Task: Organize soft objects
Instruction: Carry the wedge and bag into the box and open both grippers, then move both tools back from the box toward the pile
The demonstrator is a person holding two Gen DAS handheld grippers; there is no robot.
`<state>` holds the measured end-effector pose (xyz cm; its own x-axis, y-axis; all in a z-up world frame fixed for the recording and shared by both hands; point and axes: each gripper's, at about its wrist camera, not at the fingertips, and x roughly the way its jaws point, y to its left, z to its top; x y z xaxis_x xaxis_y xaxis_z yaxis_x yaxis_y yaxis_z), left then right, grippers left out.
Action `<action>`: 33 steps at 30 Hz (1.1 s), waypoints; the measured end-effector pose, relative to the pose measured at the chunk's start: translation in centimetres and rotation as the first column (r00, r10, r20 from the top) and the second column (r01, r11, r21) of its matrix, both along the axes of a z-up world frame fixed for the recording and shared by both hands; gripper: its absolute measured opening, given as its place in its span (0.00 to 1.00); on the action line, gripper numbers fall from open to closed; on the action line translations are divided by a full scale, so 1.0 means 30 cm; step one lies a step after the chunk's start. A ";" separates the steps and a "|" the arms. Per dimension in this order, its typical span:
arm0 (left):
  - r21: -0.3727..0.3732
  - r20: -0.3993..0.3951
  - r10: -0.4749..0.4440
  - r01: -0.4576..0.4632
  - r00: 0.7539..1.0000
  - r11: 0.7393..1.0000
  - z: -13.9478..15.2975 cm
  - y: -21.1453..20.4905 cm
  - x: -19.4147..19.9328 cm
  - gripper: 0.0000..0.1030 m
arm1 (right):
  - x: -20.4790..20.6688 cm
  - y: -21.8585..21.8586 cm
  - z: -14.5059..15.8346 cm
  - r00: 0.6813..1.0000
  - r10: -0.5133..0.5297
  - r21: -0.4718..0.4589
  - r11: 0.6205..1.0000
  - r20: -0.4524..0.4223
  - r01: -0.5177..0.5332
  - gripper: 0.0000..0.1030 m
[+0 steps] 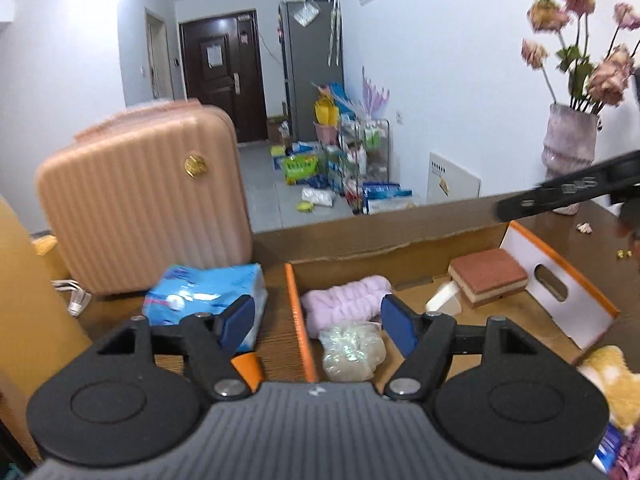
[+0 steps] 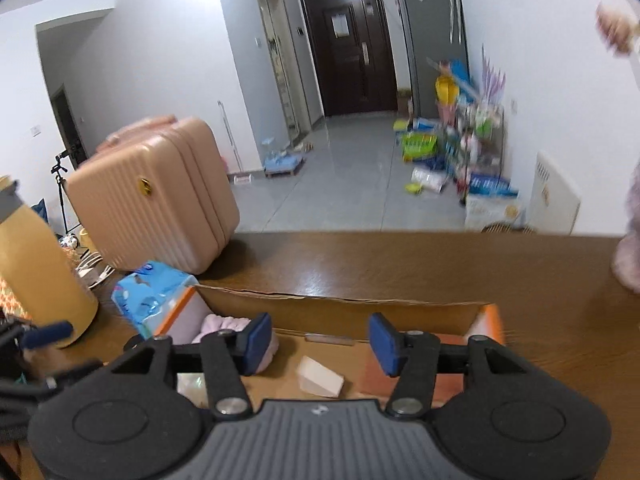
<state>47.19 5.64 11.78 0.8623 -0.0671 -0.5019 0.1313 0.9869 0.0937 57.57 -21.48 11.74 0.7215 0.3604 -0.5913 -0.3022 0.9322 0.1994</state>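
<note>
An open cardboard box [image 1: 400, 248] with orange-edged flaps lies on the wooden table. Inside it lie a pink fluffy cloth [image 1: 344, 304], a shiny clear-wrapped bundle [image 1: 352, 350], a white wedge sponge [image 1: 442, 300] and a red-brown layered sponge [image 1: 488, 276]. My left gripper [image 1: 318, 322] is open and empty, low over the box's left flap. My right gripper [image 2: 320, 338] is open and empty above the box [image 2: 344, 312]; the pink cloth [image 2: 224, 326] and white wedge [image 2: 320, 378] show below it. A yellow plush [image 1: 616, 384] lies right of the box.
A blue tissue pack [image 1: 208, 292] lies left of the box, in front of a pink ribbed suitcase [image 1: 148, 204]. A vase of pink flowers [image 1: 568, 148] stands at the far right. A yellow bottle [image 2: 36, 264] stands at the left. The table's far edge [image 2: 400, 236] drops to the floor.
</note>
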 end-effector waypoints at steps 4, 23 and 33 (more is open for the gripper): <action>0.002 0.042 0.014 -0.014 0.999 1.000 0.086 0.013 -0.121 0.73 | -0.166 -0.061 0.110 0.997 0.005 -0.053 0.999 0.078 -0.001 0.56; -0.060 0.189 0.086 -0.076 0.978 0.995 -0.069 -0.073 -0.935 0.85 | -1.095 -0.070 -0.051 0.928 0.105 -0.115 0.991 0.356 -0.068 0.69; -0.091 0.019 0.103 -0.101 0.995 0.991 -0.246 -0.055 -1.078 0.85 | -1.367 -0.074 -0.284 0.974 0.039 -0.051 0.998 0.223 -0.028 0.72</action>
